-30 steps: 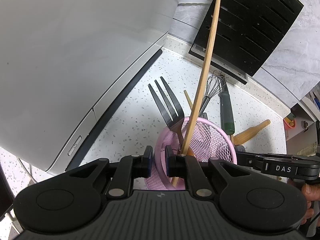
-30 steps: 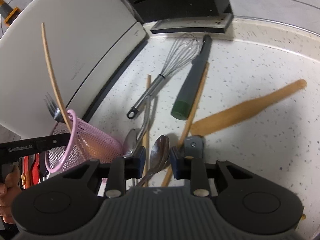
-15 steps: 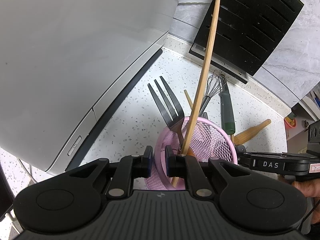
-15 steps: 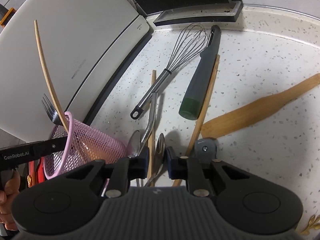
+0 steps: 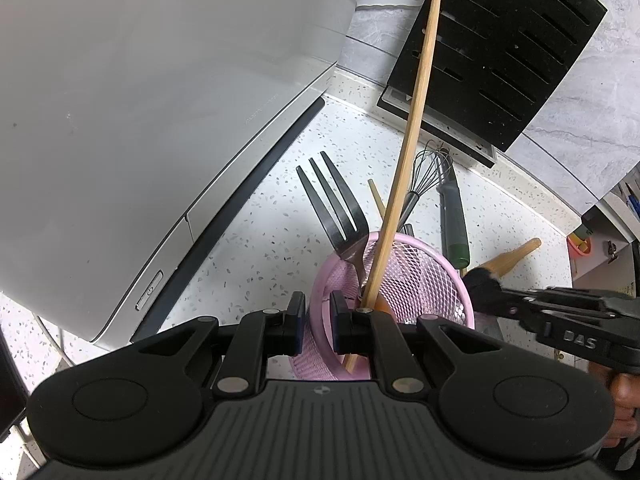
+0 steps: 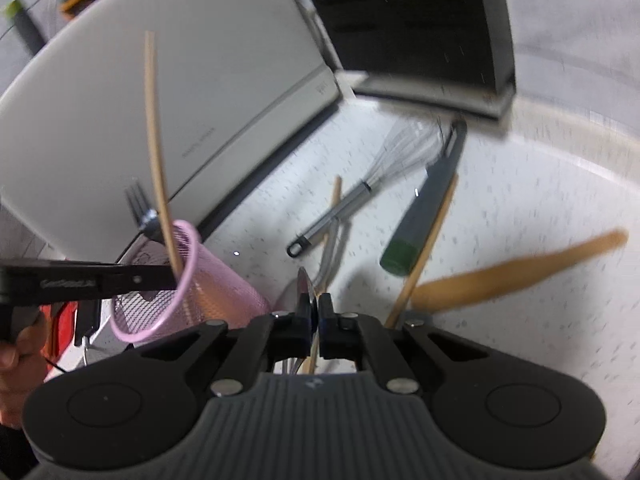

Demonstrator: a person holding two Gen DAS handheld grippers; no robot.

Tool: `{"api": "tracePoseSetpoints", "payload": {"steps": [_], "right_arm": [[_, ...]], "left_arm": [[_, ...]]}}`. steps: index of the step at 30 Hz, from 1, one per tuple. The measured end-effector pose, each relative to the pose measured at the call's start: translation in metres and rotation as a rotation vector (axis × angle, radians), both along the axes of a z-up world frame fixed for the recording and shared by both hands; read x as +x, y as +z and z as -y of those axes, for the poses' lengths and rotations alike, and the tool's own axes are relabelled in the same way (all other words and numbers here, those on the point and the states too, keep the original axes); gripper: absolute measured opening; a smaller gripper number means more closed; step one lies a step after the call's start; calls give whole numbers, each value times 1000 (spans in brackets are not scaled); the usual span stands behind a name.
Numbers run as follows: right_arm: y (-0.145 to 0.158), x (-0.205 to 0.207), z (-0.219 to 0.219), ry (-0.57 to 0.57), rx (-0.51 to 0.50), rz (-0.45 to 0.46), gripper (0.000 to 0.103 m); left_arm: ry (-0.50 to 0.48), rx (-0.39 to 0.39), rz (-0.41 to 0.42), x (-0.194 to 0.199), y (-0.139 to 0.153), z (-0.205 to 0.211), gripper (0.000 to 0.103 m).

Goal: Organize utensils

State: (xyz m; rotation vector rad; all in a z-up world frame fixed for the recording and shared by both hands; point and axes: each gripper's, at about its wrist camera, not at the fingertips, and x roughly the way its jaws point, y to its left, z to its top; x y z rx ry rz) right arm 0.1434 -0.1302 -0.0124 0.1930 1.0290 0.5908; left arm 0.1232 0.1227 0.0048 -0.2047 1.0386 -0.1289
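Note:
My left gripper is shut on the rim of a pink mesh utensil cup, which holds a steel fork and a wooden chopstick. My right gripper is shut on a steel spoon, held on edge and lifted off the counter, right of the cup. On the speckled counter lie a whisk, a green-handled tool, a chopstick, a wooden spatula and another spoon.
A white appliance stands on the left close to the cup. A black slotted knife block stands at the back by the grey wall. The right gripper's arm reaches in beside the cup.
My right gripper closed on a spoon and lifted it off the counter, swinging toward the cup. The left gripper and cup stayed still.

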Motion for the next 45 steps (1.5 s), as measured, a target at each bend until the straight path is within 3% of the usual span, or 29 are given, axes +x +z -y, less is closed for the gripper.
{"api": "tracePoseSetpoints", "payload": {"steps": [12,21,27,34,45], "right_arm": [[55,-17,8,21,21,221,0],[101,-19,22,-108,216,412,0],[102,-20,6,-139,267,457,0],[87,-24,-16,-106,215,515,0],[73,-59,-50,107,58,691,0]], "left_arm": [[-2,5,-7,2,-2,2,14],[-5,13,-9,4,-3,5,14],[-13,9,-12,5,-4,5,14],[-17,-2,-14,7,-5,2,14],[-19,-3,-18,7,-6,2,14]]}}
